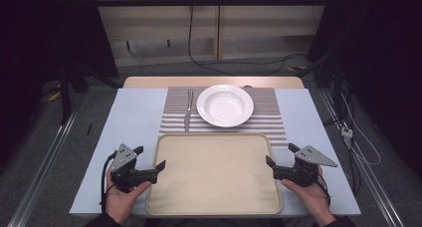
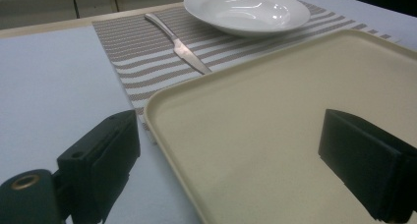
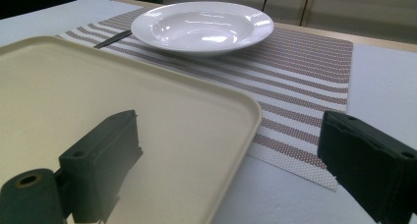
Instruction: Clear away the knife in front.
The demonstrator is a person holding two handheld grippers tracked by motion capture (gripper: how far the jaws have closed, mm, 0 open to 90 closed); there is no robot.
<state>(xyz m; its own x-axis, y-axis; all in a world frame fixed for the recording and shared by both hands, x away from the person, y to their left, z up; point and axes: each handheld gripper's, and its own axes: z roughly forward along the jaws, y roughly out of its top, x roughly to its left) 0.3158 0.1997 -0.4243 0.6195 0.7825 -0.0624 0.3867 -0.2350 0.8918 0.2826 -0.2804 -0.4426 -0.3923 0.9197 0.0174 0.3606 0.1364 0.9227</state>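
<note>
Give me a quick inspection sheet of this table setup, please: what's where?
Surface: pale table with a striped placemat at the back.
Job's things: empty beige tray in front, its far rim over the placemat's near edge.
Clutter: white plate on the placemat; knife to its left.
Grippers: left gripper and right gripper flank the tray, fingers open around its side rims, holding nothing.
Cables: black cable from the left gripper; more on the floor behind.
Surroundings: dark curtains, wooden panel.

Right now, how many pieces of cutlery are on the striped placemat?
1. A single knife lies on the placemat just left of the white plate, beyond the tray. Anything under the plate would be hidden.
</note>
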